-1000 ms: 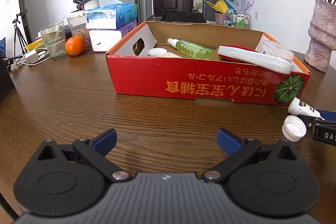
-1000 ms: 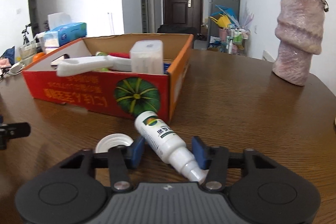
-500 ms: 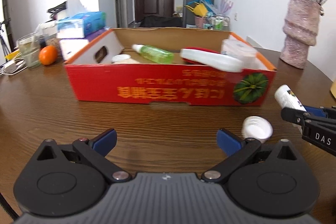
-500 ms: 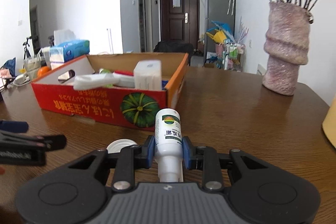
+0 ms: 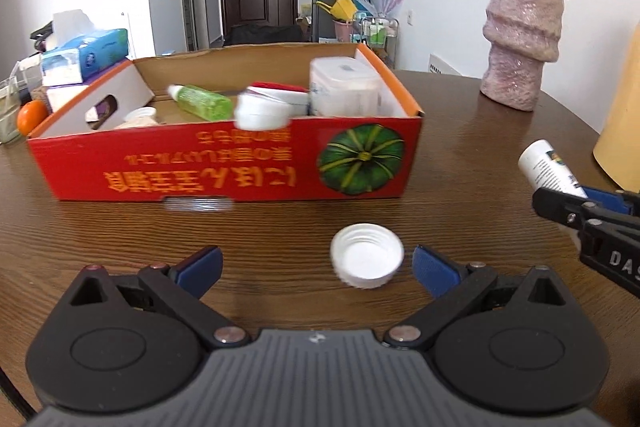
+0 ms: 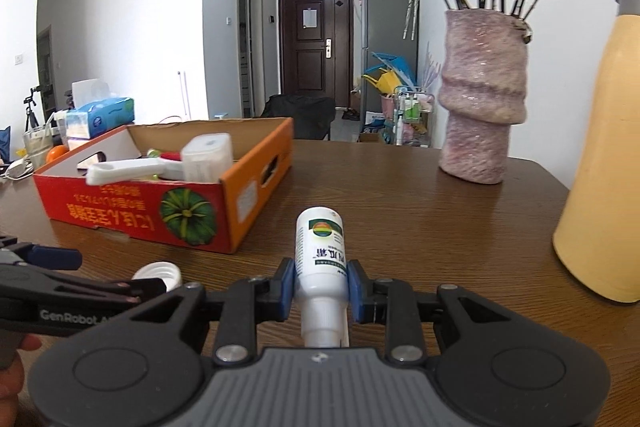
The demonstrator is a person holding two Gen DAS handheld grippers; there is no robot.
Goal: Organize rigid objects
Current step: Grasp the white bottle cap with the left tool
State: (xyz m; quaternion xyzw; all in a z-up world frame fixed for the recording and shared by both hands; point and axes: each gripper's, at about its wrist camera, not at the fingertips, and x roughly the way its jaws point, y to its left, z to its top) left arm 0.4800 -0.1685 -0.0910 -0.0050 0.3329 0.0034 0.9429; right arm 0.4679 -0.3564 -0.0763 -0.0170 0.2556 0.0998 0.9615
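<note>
On the brown wooden desk (image 5: 120, 227) sits the red cardboard box (image 5: 224, 167). My left claw (image 5: 316, 265) gapes around the white ribbed screw cap (image 5: 366, 261), not touching it. My right claw (image 6: 320, 285) clamps the small white plastic bottle (image 6: 321, 251), lifted off the desk.

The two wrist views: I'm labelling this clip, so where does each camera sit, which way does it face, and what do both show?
Left wrist: on the left gripper, jaws open, facing the white cap on the table and the red box.
Right wrist: on the right gripper, shut on the white bottle, facing the pink vase; a bit of hand shows bottom left.
Shared: cap, box, bottle, vase, and each other's gripper.
</note>
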